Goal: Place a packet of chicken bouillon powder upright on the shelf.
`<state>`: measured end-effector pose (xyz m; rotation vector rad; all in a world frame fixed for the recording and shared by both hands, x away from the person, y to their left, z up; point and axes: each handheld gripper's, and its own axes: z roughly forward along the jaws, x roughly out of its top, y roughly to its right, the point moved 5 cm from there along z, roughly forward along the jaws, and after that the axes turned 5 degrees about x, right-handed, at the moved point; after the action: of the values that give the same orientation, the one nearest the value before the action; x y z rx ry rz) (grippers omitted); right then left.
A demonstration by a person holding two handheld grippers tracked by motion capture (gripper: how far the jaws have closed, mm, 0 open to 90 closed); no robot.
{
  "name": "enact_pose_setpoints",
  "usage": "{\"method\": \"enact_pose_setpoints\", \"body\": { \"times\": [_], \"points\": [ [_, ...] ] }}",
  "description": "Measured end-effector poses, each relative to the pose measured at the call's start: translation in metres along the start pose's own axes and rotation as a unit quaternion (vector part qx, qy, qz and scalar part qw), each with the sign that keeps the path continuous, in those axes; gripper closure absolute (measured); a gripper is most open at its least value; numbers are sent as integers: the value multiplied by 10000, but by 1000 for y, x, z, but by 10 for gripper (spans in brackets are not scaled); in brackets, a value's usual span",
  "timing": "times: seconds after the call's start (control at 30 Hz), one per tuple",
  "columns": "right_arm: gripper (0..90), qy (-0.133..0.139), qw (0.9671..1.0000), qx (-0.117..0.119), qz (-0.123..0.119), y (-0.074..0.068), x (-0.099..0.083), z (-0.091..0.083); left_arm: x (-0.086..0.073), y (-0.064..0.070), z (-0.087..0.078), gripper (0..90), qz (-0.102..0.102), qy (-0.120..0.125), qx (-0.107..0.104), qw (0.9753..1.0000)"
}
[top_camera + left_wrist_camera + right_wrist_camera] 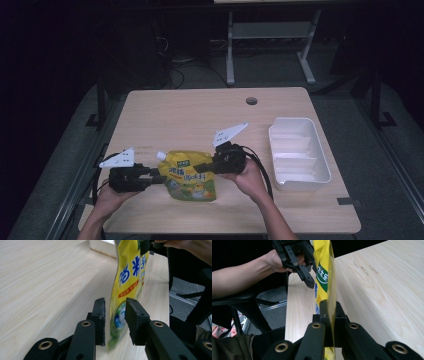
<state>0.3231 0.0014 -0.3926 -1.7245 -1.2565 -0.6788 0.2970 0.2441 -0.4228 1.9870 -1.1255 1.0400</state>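
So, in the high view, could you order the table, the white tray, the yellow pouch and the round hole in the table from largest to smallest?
1. Table, by far the largest.
2. White tray.
3. Yellow pouch, somewhat smaller than the tray, though the grippers cover its edges.
4. Round hole, the smallest.

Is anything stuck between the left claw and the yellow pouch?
No, nothing visible is. The pouch hangs right in the gap of the left claw, whose jaws are open with bare space on each side of it. The right claw pinches the pouch's far edge.
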Motion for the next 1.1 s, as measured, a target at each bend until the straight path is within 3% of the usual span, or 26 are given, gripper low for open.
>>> {"method": "enact_pose_setpoints", "body": {
  "times": [0.63,1.1],
  "points": [
    [897,99,9995,-293,20,1,7,-41,-9,-6,1,601,46,-279,302,9991],
    [896,137,9986,-501,32,2,11,-73,-17,-11,3,473,15,-440,606,9972]
  ]
}}
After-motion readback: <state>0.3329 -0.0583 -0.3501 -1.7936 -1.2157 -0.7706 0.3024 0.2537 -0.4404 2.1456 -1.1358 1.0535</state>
